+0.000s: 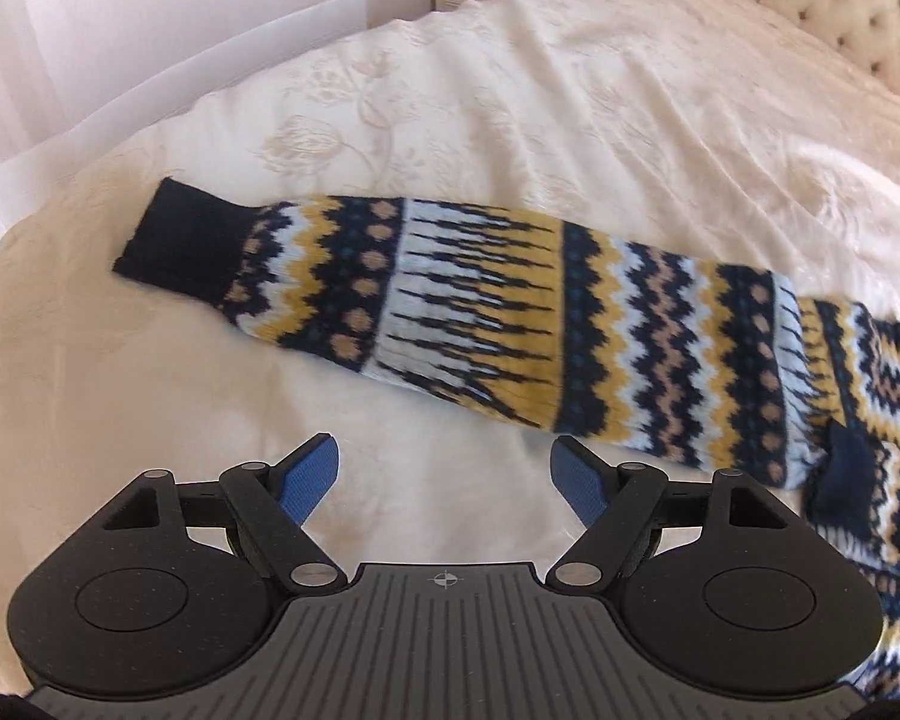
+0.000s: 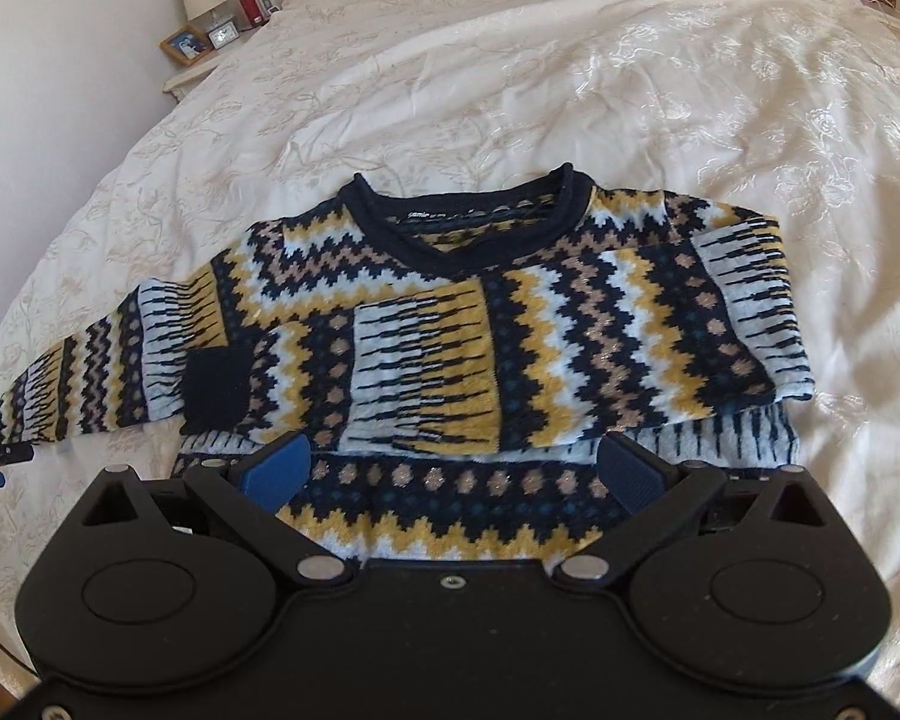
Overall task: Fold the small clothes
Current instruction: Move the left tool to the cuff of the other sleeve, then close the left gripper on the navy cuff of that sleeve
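- Both pairs of jaws are standing wide apart and gripping nothing.
- Black left gripper (image 1: 447, 471), its blue ribbed pads (image 1: 306, 477) splayed outward, is hovering over bare bedcover just beside the outstretched sleeve (image 1: 450, 312).
- Black right gripper (image 2: 453, 471) is hanging low over the lower body of the knitted sweater (image 2: 450, 324), one blue pad on each side of its hem band.
- Zigzag-patterned navy, mustard, pale-blue and tan sweater is lying flat on the bed, neckline (image 2: 468, 222) pointing away from the right camera.
- One sleeve is lying folded across the chest, its navy ribbed cuff (image 2: 216, 387) resting on the body; the other is stretching out straight, ending in a plain navy cuff (image 1: 180, 240).
- Cream bedcover (image 2: 660, 90), embroidered with a flower pattern, is showing soft creases.
- Buttoned, tufted cream headboard (image 1: 840, 6) is curving behind.
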Demonstrator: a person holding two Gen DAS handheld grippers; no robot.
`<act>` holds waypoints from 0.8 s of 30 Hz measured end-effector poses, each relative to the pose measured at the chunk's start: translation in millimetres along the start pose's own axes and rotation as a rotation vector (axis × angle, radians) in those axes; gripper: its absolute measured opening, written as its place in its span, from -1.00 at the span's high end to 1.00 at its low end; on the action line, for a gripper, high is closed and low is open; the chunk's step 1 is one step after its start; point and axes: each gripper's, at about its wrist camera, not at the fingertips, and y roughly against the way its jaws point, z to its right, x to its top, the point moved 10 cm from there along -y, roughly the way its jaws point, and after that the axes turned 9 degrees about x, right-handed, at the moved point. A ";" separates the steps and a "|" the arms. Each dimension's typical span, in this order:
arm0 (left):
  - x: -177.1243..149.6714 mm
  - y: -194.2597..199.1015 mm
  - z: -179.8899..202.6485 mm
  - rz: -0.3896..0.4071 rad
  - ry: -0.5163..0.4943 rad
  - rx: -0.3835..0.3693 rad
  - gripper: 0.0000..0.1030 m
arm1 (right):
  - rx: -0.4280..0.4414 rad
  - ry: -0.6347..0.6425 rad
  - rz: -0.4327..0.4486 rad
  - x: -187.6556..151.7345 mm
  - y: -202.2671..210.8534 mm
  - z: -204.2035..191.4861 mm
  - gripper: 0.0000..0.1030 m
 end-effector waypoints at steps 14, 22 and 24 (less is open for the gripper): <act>38.9 -43.3 -66.3 0.015 0.137 0.035 -0.50 | -0.004 0.014 -0.013 -5.9 -4.4 -34.6 -0.98; 62.8 -68.0 -74.9 0.024 0.189 0.006 -0.50 | -0.008 0.022 -0.040 -11.6 -10.7 -47.7 -0.98; 66.5 -73.2 -75.7 0.023 0.195 -0.006 -0.50 | -0.007 0.027 -0.047 -12.4 -12.1 -49.9 -0.98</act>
